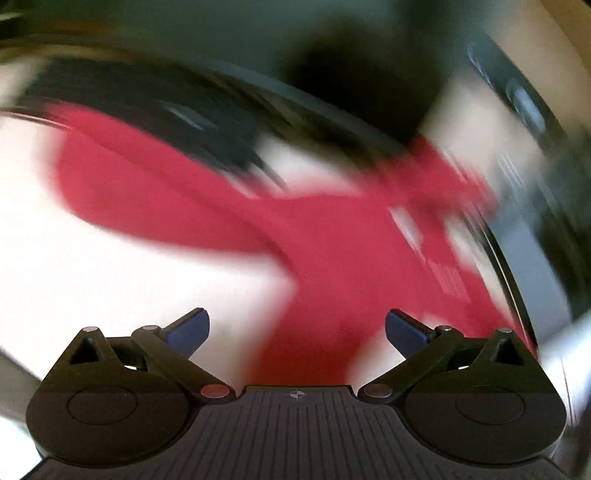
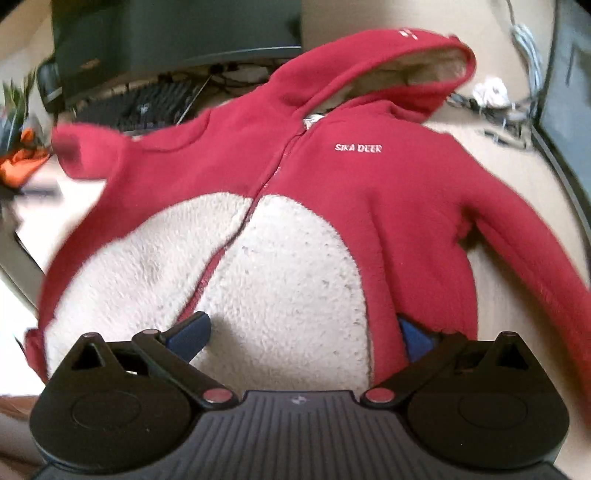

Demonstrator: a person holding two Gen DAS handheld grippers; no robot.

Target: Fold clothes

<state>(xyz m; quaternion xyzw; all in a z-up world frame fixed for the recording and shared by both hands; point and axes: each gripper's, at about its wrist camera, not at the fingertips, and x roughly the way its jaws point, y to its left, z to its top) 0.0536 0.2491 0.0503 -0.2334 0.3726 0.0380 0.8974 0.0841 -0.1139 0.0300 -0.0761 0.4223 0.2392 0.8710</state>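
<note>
A red fleece hooded jacket (image 2: pixel 369 192) with a cream fuzzy belly panel and white "SIKA DEER" lettering lies front-up on the light table, hood towards the far side. My right gripper (image 2: pixel 301 332) is open at the jacket's near hem, its blue fingers (image 2: pixel 190 334) spread over the cream panel; the right finger is partly tucked under a red fold. In the badly blurred left wrist view, the same red jacket (image 1: pixel 332 258) fills the middle, one sleeve (image 1: pixel 140 184) stretching left. My left gripper (image 1: pixel 297 330) is open above the red cloth, holding nothing.
Behind the jacket sit a black keyboard (image 2: pixel 147 103) and a dark monitor (image 2: pixel 166 33). Cables and a crumpled white object (image 2: pixel 491 92) lie at the far right beside a dark screen edge (image 2: pixel 565 110). Something orange (image 2: pixel 18 166) lies at the left.
</note>
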